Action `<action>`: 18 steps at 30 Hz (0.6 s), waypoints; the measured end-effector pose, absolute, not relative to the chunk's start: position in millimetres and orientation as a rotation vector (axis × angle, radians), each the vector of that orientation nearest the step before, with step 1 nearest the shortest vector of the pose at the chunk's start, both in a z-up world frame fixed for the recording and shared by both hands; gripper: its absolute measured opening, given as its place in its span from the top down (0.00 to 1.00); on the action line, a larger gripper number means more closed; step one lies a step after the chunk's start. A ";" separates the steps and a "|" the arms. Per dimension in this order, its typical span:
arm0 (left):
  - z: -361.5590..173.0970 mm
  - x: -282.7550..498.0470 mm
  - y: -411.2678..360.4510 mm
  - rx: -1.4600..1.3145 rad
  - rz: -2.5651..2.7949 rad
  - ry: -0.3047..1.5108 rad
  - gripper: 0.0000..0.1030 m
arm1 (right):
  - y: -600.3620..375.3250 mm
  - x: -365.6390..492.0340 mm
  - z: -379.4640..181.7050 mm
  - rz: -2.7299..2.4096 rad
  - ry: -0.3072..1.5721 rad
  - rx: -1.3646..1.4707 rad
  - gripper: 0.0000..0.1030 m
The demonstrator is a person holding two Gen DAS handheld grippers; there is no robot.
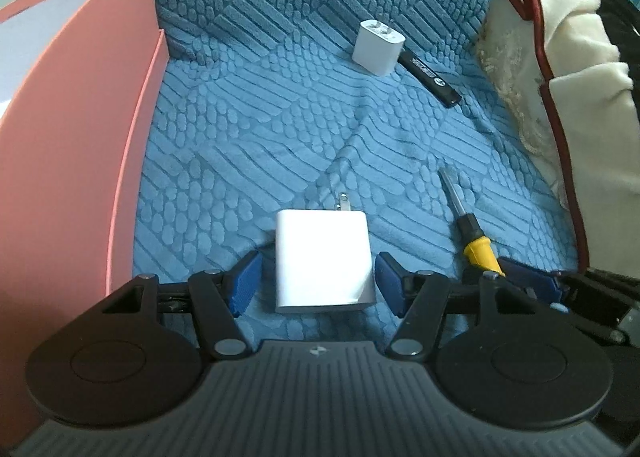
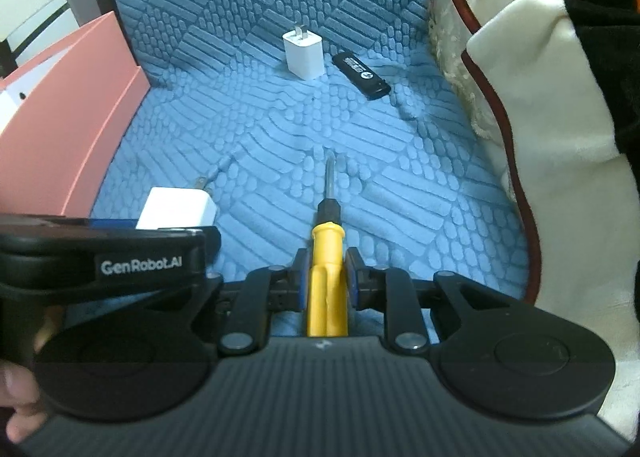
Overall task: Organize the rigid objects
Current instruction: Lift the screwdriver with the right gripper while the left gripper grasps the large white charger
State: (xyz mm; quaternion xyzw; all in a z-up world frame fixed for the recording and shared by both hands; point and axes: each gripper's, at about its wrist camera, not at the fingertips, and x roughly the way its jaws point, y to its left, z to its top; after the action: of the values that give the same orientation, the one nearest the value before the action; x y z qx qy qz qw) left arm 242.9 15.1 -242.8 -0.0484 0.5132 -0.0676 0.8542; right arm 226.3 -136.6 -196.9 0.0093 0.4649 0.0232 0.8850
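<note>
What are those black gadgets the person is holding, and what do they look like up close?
They are two matching hand-held grippers. The left gripper and right gripper each have a dark ribbed body, two round black discs at the sides, black linkage bars with silver rivets, and blue ribbed pads on the fingers. White lettering reading GenRobot.AI marks the side of the left one. No cables show.

Blue quilted sofa cover (image 1: 248, 129) — cream blanket (image 1: 560, 37) right; dim light.
</note>
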 end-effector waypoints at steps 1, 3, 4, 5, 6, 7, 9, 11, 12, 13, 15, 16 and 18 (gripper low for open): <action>-242.9 243.5 16.2 -0.109 -0.137 1.075 0.35 | -136.5 225.9 -198.4 0.048 0.967 0.012 0.78; -243.2 245.0 16.6 -0.119 -0.140 1.066 0.36 | -137.0 225.2 -200.6 0.053 0.973 0.017 0.78; -243.4 245.9 15.5 -0.115 -0.144 1.063 0.37 | -136.8 224.8 -201.2 0.055 0.973 0.015 0.78; -243.4 246.4 13.9 -0.103 -0.143 1.060 0.39 | -136.1 224.3 -201.9 0.058 0.971 0.007 0.78; -243.2 246.7 12.1 -0.093 -0.145 1.059 0.42 | -136.0 224.0 -203.4 0.060 0.969 -0.002 0.78; -242.9 247.1 10.9 -0.090 -0.149 1.061 0.43 | -136.2 223.6 -203.9 0.062 0.964 -0.004 0.78; -242.5 246.9 9.9 -0.084 -0.150 1.062 0.43 | -137.6 223.4 -203.9 0.067 0.963 0.000 0.78; -241.3 246.1 10.0 -0.087 -0.149 1.066 0.44 | -140.2 224.3 -202.7 0.068 0.967 0.020 0.78; -239.6 245.0 10.6 -0.090 -0.150 1.065 0.44 | -142.3 224.9 -201.4 0.072 0.968 0.041 0.78; -238.2 243.4 11.7 -0.093 -0.152 1.063 0.44 | -144.2 225.4 -200.4 0.078 0.971 0.058 0.78; -234.2 239.7 15.2 -0.104 -0.149 1.060 0.45 | -146.3 225.5 -197.4 0.085 0.976 0.081 0.78; -231.2 237.5 17.8 -0.113 -0.151 1.055 0.45 | -146.1 225.2 -196.1 0.087 0.979 0.082 0.78; -225.2 234.4 22.6 -0.137 -0.152 1.049 0.45 | -145.8 224.2 -192.1 0.096 0.987 0.084 0.78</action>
State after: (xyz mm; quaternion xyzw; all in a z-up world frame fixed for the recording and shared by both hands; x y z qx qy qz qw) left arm 234.4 22.6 -225.2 -0.0653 0.4998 -0.0725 0.8606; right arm 224.2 -145.8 -192.1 0.0402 0.4732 0.0460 0.8788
